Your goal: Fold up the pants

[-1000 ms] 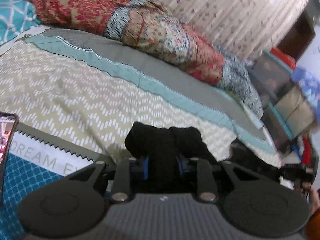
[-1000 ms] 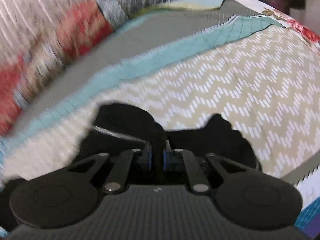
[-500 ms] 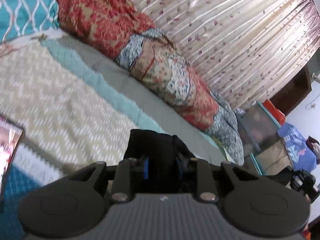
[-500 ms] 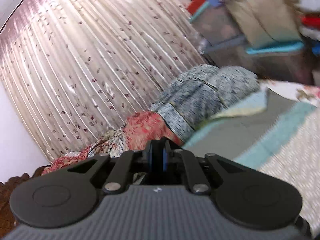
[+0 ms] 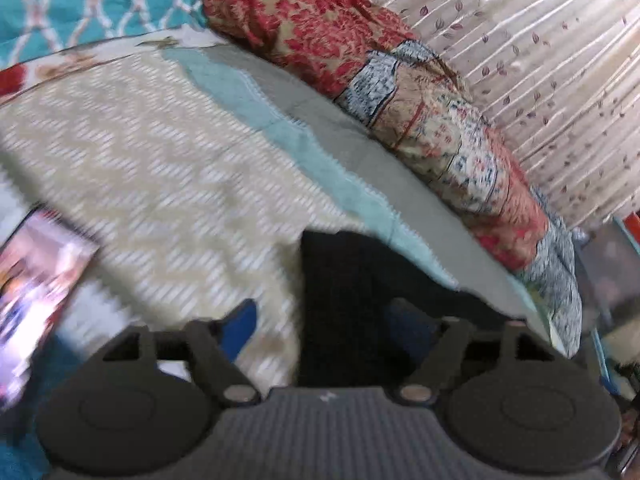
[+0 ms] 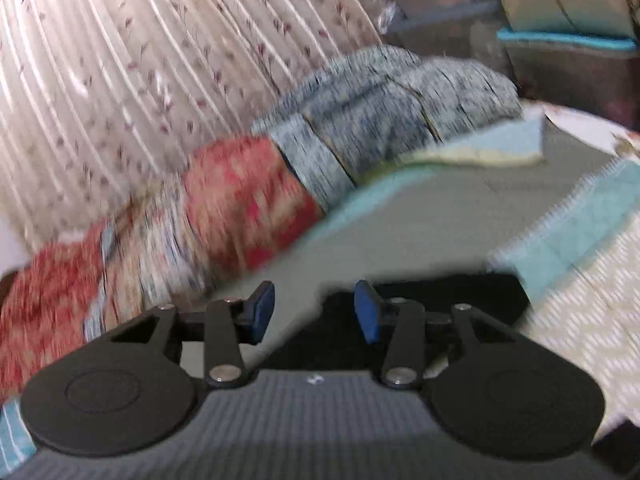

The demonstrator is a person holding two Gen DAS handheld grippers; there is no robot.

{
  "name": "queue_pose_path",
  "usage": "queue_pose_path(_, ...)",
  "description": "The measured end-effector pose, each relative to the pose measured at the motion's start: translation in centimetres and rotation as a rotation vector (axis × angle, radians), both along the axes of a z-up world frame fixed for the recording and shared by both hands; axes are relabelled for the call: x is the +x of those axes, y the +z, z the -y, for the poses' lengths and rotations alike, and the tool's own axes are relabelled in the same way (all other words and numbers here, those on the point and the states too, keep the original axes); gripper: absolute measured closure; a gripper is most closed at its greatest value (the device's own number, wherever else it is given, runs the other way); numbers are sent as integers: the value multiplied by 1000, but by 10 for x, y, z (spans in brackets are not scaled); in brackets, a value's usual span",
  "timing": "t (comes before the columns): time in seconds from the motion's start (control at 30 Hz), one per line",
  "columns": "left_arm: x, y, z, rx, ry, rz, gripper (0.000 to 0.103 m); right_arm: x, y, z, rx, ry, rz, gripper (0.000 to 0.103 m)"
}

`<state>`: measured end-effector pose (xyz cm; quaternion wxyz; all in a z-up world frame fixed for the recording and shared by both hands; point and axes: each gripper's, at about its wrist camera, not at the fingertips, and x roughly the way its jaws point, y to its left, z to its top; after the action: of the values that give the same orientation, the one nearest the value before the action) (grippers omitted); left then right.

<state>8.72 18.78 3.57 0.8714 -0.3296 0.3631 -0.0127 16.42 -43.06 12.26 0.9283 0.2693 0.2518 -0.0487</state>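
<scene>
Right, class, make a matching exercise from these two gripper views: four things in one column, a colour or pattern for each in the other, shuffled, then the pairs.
Things:
1. pants
2. curtain
3. bedspread
4. pillow

Colours or patterns:
A. teal with white lattice lines
B. beige with white zigzags
C. plain black
D. pale stripes with small leaves

Pairs: 1-C, 2-D, 3-B, 4-A

bed (image 5: 168,168): chevron cover | on it: black pants (image 5: 340,280), patterned quilt (image 5: 440,140) along far edge, phone (image 5: 36,280)
</scene>
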Motion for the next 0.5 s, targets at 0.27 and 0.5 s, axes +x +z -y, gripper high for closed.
queue_pose_path(0.27,-65,-23,16,-113,-127,-101,12,-166,-80,33,124,-73,-139,55)
queue_pose_path(0.5,-70,-55,57,-280,-212,-198,6,-232,-96,23,128,-136,-202,53)
